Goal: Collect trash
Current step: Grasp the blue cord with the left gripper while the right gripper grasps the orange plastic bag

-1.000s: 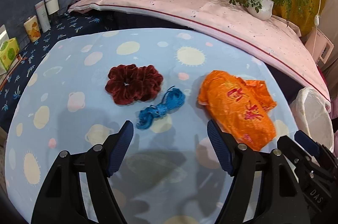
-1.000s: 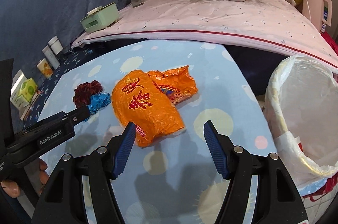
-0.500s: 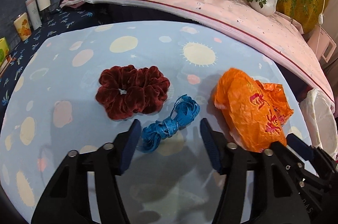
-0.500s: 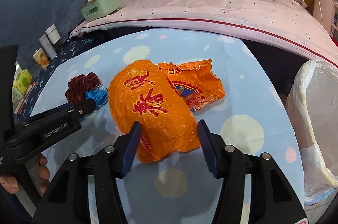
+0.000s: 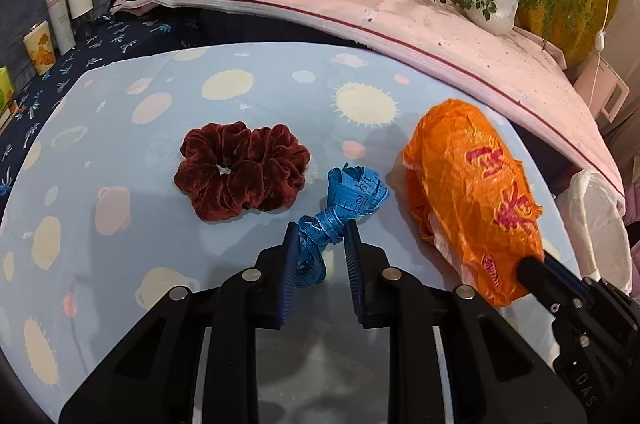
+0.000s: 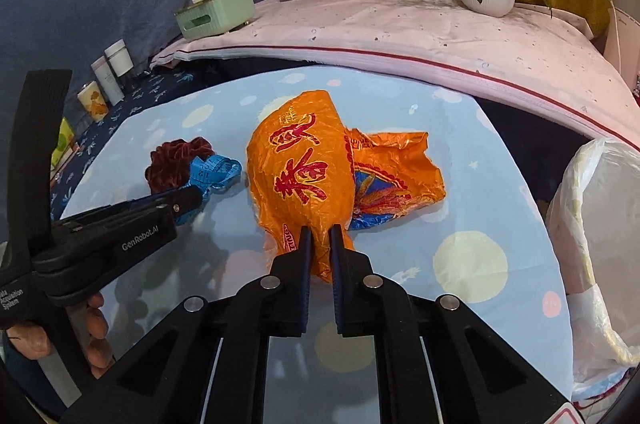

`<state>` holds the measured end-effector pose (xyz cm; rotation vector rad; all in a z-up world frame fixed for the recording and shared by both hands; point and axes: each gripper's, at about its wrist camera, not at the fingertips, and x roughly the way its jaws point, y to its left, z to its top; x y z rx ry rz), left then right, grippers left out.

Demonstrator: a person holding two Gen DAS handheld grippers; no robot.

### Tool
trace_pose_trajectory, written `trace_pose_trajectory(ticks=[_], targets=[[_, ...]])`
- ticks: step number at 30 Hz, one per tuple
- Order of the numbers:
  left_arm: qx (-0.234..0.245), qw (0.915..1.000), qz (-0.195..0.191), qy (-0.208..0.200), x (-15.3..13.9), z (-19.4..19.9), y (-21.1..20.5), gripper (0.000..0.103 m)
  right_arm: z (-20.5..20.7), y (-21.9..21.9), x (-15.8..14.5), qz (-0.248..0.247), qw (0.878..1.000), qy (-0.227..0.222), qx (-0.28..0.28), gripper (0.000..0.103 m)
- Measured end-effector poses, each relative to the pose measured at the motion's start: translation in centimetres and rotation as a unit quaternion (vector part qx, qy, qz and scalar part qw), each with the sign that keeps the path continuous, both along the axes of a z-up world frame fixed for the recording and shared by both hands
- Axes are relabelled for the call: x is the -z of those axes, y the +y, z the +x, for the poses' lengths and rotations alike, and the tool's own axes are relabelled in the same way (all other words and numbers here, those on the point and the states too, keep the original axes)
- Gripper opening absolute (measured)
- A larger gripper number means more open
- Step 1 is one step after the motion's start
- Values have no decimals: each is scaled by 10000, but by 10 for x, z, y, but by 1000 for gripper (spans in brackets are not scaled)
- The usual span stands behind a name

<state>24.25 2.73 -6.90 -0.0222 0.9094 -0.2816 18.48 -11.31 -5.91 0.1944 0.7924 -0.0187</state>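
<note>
Nearest the right wrist camera, the right gripper (image 6: 319,238) had its jaws pressed together on the near tail of the orange plastic bag (image 6: 304,168), a fold of the film pinched between the pads. From that pinch the bag's long axis ran away toward twelve o'clock, its crumpled mouth flaring off toward two o'clock on the blue patterned tablecloth (image 6: 472,224). The lined trash bin (image 6: 596,224) stood off the table edge at about three o'clock from the gripper — so the coming carry, as I judged it, would be a lift and a swing to the right, and the right hand was plainly the nearer one to the bin.

In the left wrist view, the left gripper (image 5: 321,238) was closing on the blue measuring tape (image 5: 348,196), one pad touching the twisted near end, the other just shy of it, so the grip was not yet made. The tape's length lay from the jaws toward one o'clock, its looped end furthest off. Beyond it at eleven o'clock sat the dark red scrunchie (image 5: 242,170), just beside the tape's far loop but clear of the jaws. The orange bag lay at two to three o'clock of this gripper, between it and the bin, so the left hand would have the longer way to go.
</note>
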Motion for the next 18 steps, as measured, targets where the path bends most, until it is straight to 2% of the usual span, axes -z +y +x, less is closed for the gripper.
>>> trace_pose_trajectory(ticks=[8, 18], targets=[[162, 9993, -153, -287, -36, -22, -15, 22, -20, -22, -51, 136, 9981, -561, 205, 9], [609, 9960, -271, -601, -78, -53, -66, 22, -49, -69, -82, 268, 9937, -858, 676, 9]])
